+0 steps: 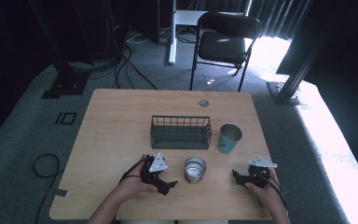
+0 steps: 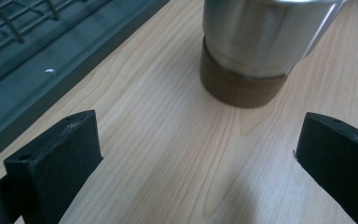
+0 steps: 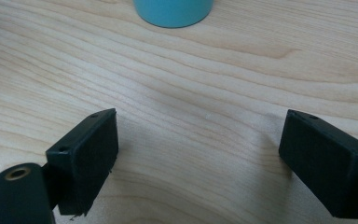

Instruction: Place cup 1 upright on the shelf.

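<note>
steel cup with the cork foot stands near the table's front edge, at one o'clock from my left gripper, whose jaws gape wide and hold nothing. my right gripper is just as wide apart, the teal cup at its twelve. i judge a fast, low close could shove the steel cup toward the wire basket or tip it.

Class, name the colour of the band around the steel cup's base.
Brown, like cork; clearest in the left gripper view.
</note>
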Action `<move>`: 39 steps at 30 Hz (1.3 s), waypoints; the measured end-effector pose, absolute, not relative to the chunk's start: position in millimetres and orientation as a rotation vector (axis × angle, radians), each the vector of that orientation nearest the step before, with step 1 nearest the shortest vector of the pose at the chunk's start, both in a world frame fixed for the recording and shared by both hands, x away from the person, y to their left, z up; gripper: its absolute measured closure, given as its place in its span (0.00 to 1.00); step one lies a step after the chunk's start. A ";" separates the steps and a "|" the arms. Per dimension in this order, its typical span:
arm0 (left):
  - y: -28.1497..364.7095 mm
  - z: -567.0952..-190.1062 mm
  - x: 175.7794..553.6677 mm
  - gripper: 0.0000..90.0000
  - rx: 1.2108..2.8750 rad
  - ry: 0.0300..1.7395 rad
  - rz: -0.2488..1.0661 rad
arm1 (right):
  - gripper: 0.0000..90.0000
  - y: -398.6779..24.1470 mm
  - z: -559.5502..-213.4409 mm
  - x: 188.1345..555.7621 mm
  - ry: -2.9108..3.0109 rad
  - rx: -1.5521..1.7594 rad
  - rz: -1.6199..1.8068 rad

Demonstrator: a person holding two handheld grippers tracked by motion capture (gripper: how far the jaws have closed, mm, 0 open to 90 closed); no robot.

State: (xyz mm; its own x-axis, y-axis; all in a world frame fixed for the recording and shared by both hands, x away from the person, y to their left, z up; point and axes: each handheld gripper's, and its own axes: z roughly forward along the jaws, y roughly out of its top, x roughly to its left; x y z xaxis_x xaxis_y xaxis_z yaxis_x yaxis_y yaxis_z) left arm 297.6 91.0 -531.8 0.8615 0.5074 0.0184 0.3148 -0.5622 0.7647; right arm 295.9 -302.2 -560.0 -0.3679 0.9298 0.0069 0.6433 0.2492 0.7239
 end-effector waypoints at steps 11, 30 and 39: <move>65.2 -523.5 300.2 0.00 2.208 0.500 0.287 | 0.13 -302.1 -560.0 295.9 2.101 1.434 0.907; 32.2 -520.5 308.4 0.00 2.168 0.431 0.258 | 0.12 -302.2 -560.0 295.9 2.101 1.434 0.907; 19.5 -521.7 313.7 0.00 2.161 0.416 0.260 | 0.12 -302.2 -560.0 295.9 2.101 1.434 0.907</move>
State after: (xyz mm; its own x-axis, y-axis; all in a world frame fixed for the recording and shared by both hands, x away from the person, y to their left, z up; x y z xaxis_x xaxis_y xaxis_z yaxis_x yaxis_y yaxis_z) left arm 313.7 19.5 -521.7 0.9216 0.3867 0.0334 0.1992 -0.5452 0.8143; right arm 295.9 -302.2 -560.0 -0.3673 0.9301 0.0076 0.6433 0.2482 0.7243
